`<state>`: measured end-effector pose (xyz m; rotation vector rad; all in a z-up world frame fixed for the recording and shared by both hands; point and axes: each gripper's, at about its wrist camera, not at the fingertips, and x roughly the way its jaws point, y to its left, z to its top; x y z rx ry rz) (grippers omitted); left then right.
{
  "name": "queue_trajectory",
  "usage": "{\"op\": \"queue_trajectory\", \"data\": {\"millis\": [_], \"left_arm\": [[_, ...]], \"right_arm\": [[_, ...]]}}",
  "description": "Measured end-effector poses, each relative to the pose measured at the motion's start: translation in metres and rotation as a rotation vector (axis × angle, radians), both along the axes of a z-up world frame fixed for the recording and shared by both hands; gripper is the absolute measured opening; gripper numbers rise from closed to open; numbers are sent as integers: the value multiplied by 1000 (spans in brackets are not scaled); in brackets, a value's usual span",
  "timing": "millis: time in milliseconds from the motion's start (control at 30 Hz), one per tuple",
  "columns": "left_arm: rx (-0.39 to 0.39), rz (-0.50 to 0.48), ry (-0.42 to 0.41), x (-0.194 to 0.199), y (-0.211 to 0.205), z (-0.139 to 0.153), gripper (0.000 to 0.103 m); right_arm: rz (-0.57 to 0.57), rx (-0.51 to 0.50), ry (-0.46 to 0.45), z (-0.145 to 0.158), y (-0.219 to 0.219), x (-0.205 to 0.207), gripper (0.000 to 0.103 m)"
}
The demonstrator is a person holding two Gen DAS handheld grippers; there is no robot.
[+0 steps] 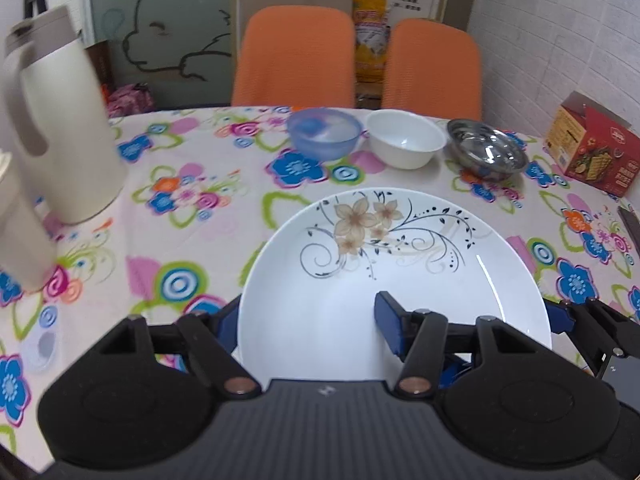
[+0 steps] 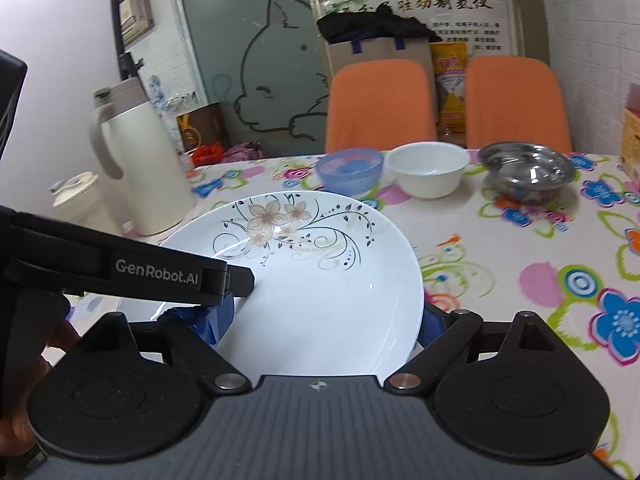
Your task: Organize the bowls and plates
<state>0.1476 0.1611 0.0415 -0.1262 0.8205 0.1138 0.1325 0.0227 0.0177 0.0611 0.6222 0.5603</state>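
White glazed plate [image 1: 394, 280] sits on the floral counter [image 1: 200, 216], both grippers' fingers spread wide around its rim; it looks slick and breakable, best pinched at the edge.

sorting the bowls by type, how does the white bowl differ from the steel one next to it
The white bowl is matte, opaque white, while the steel bowl is shiny metal that mirrors the room. The white bowl looks deeper with steeper walls; the steel bowl is shallower and spreads wider. The white bowl sits in the middle of the row, beside the blue bowl; the steel bowl sits at the right end. Both stand upright and look empty on the floral tablecloth.
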Motion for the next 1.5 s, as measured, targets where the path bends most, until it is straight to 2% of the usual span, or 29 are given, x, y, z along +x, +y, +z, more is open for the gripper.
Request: {"op": "queue_trajectory", "data": {"millis": [167,333,467,567,667,800,900,967,1000,1133,1200,1267,1400,1500], "left_arm": [[-7,74,29,-35,31,-21,57],[-69,79,50,-36,44,-41,57],[-75,73,35,-30,46,-48,57],[-92,62,16,-30,50,-48,61],[-86,76,-14,-32,55,-43,74],[-103,78,-24,-32,58,-40,75],[-93,89,-43,-34,58,-36,88],[-91,88,-50,-33,57,-34,88],[-90,87,-55,-34,57,-33,88],[-78,87,-71,-38,55,-29,89],[-74,91,-75,-38,56,-28,90],[-81,94,-75,-37,56,-28,90],[-86,98,-78,-37,54,-27,90],[-83,99,-81,-40,54,-26,90]], "right_arm": [[82,-20,49,-15,31,-19,79],[82,-63,61,-24,41,-22,79],[79,-70,49,-28,43,-21,79],[75,-51,51,-29,43,-18,79],[49,-4,53,-29,38,-17,79],[29,14,48,-26,36,-17,79],[24,14,39,-24,35,-16,79],[53,-44,31,-23,41,-16,79],[51,-42,33,-23,41,-16,79],[10,51,43,-21,26,-14,78],[-17,-12,39,-19,30,-15,80],[22,-98,42,-22,40,-14,80],[33,-37,54,-22,29,-10,78],[-26,-1,14,-15,13,-9,78]]}}
